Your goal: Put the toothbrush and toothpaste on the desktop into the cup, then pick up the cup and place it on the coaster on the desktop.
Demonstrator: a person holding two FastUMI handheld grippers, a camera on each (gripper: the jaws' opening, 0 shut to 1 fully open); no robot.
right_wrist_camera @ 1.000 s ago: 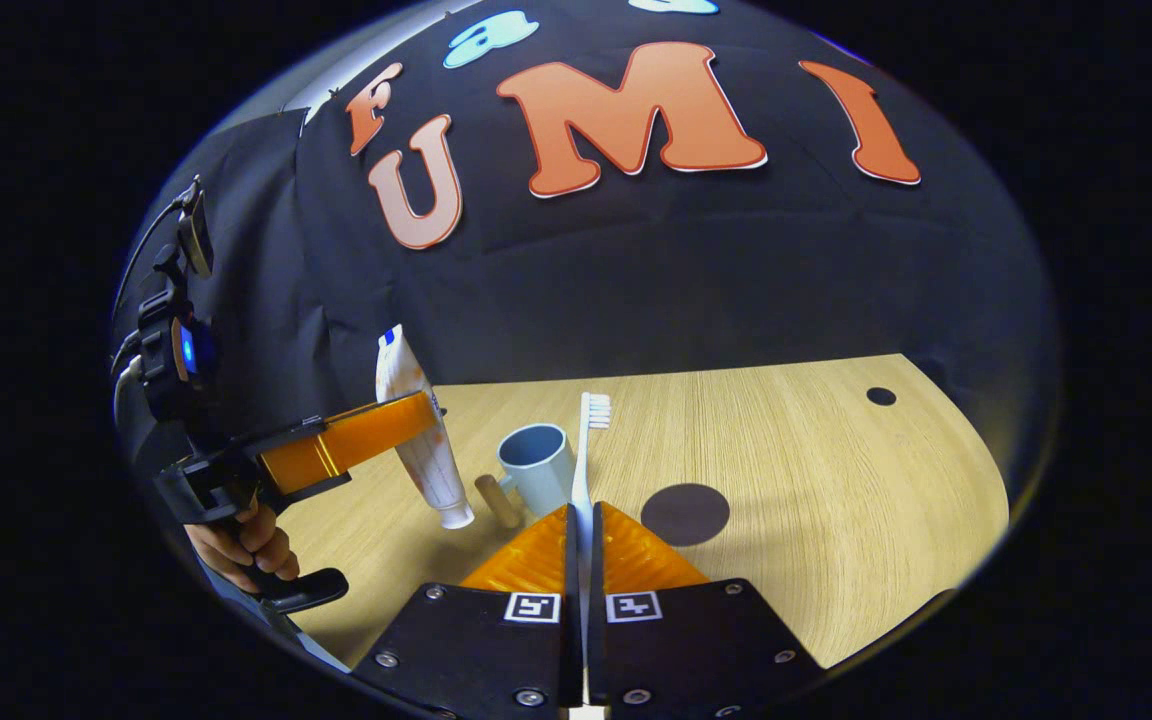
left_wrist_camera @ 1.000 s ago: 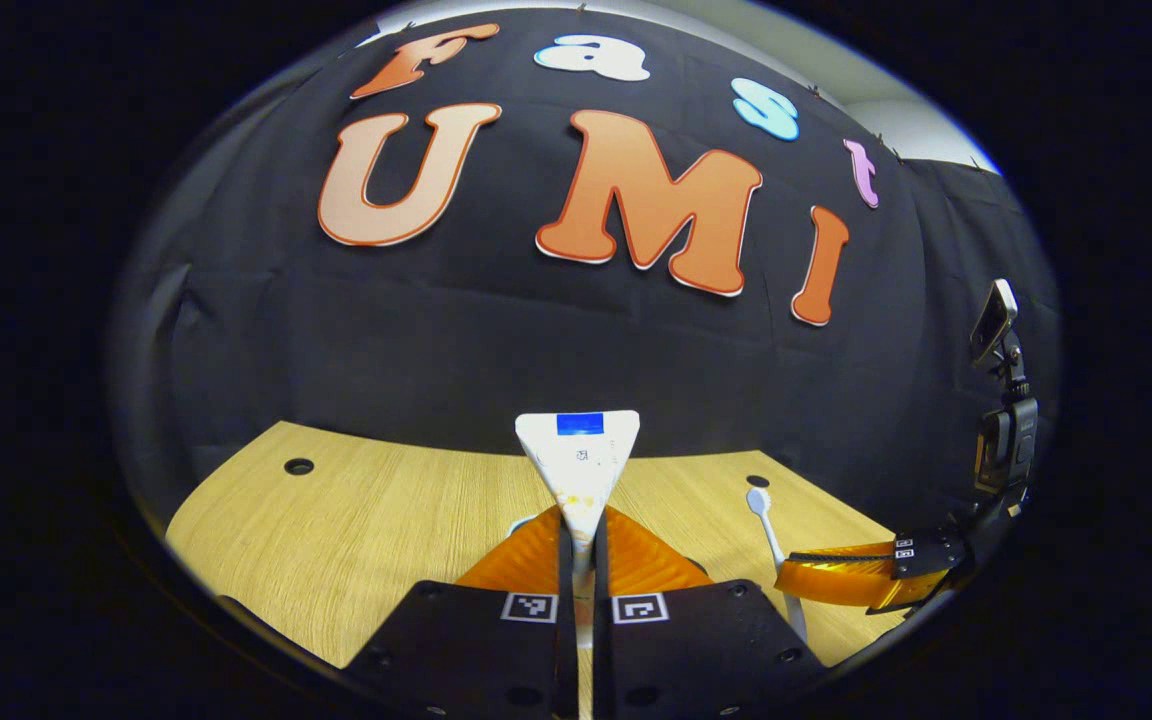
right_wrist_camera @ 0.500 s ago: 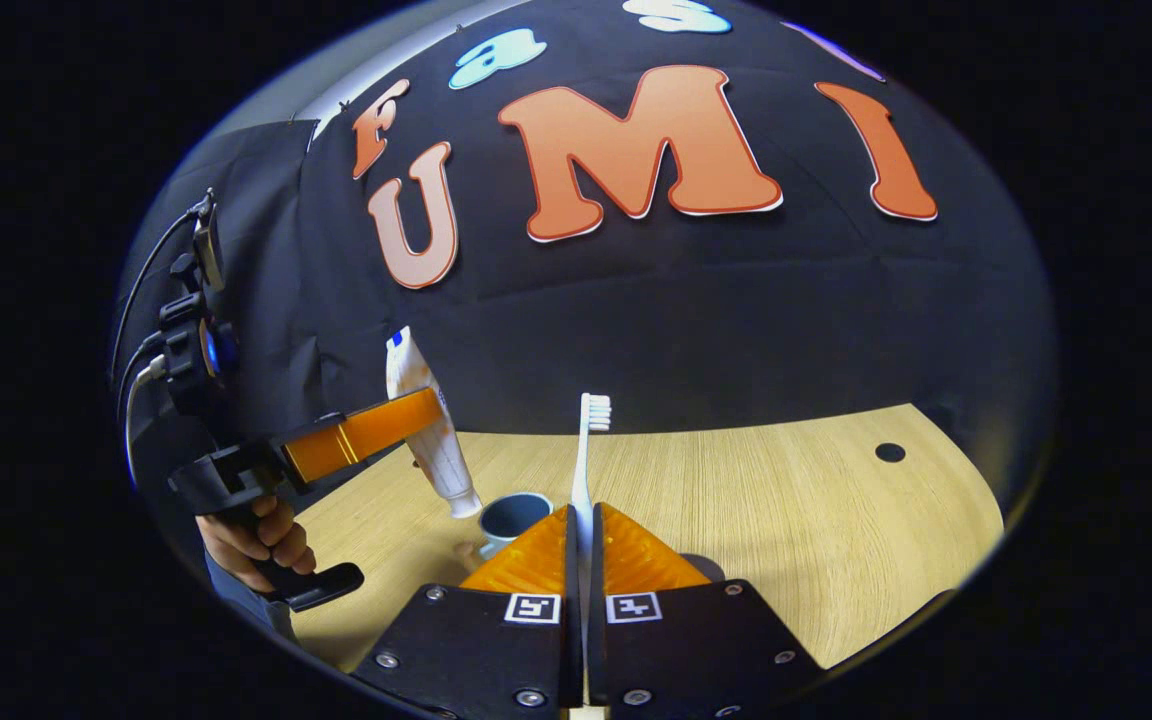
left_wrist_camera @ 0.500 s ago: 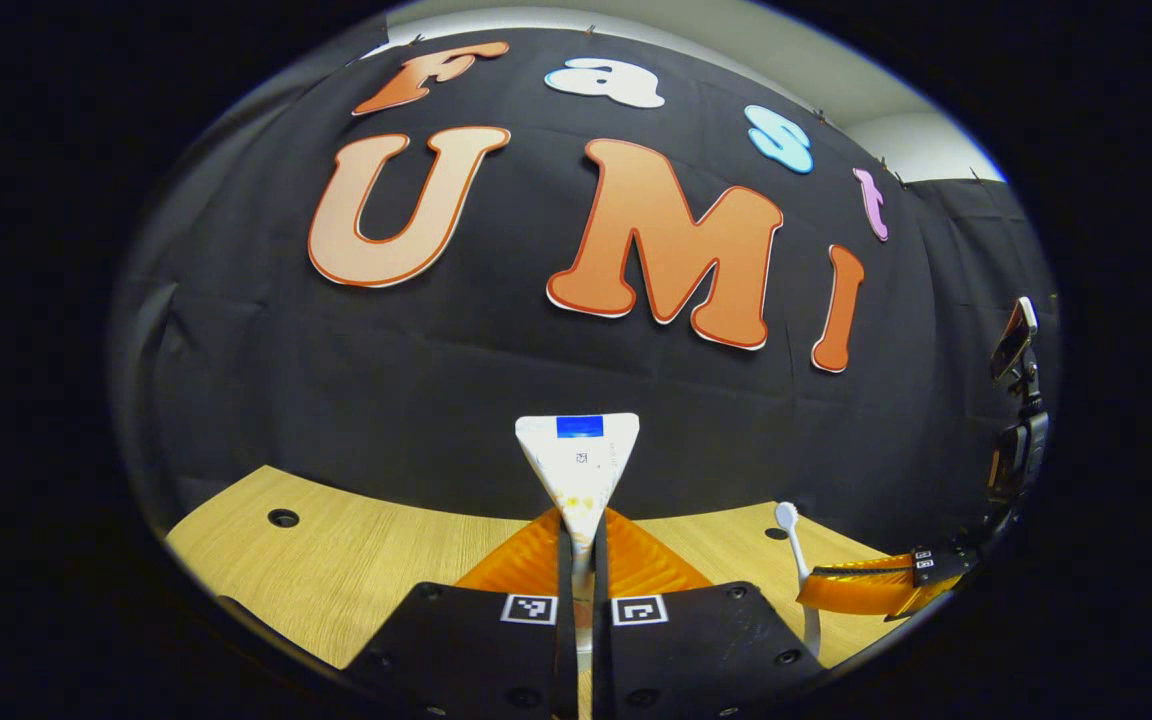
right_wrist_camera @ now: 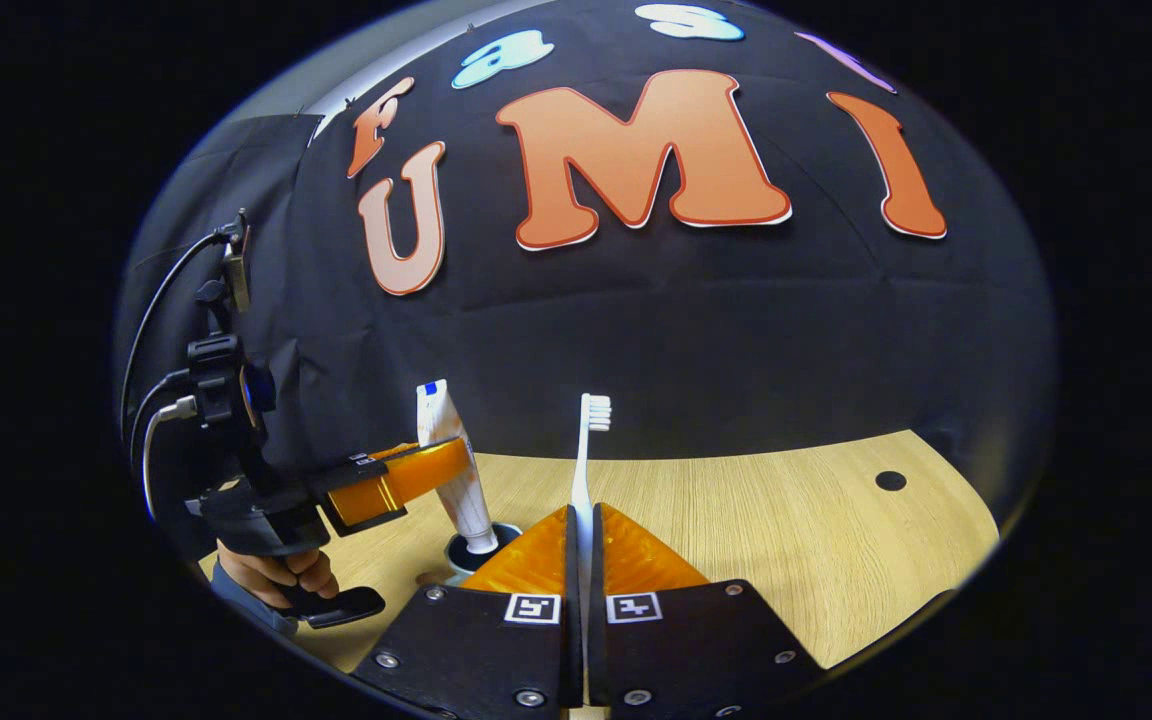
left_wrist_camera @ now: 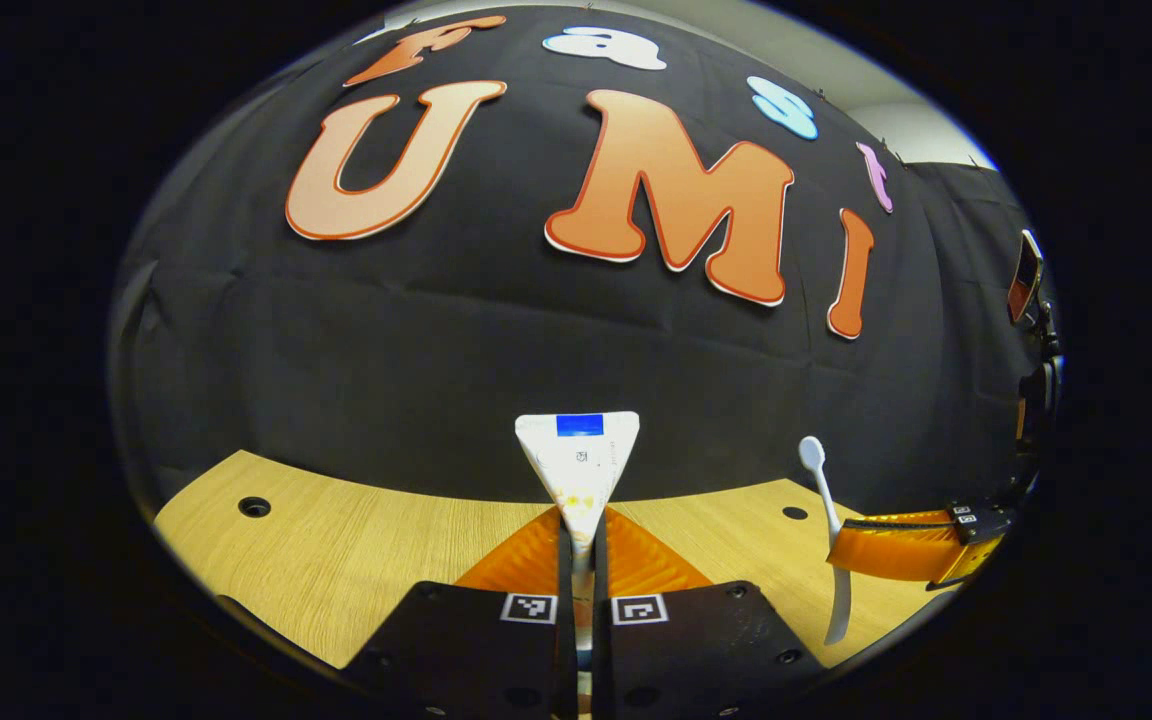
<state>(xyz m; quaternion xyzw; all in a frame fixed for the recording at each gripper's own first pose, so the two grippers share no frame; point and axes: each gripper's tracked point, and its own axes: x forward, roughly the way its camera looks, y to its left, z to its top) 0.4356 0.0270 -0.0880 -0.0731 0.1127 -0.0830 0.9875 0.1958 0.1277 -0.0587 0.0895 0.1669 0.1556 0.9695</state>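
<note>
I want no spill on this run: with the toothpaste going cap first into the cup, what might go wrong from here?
1. The left tool grips the toothpaste high, its cap at the cup rim; a drift may tip the cup.
2. The tube leans, so on release it may push the cup over.
3. The right tool brings the toothbrush close by; the tools may collide.

The pale wooden table (right_wrist_camera: pixel 786 500) is showing a fine straight grain with a matt finish. The ribbed orange plastic fingers (right_wrist_camera: pixel 636 555) of the right hand-held gripper (right_wrist_camera: pixel 584 545) are looking translucent and glossy, on matt black plates. The white plastic toothbrush (right_wrist_camera: pixel 588 440) and the white toothpaste tube (left_wrist_camera: pixel 578 460) are looking smooth.
</note>
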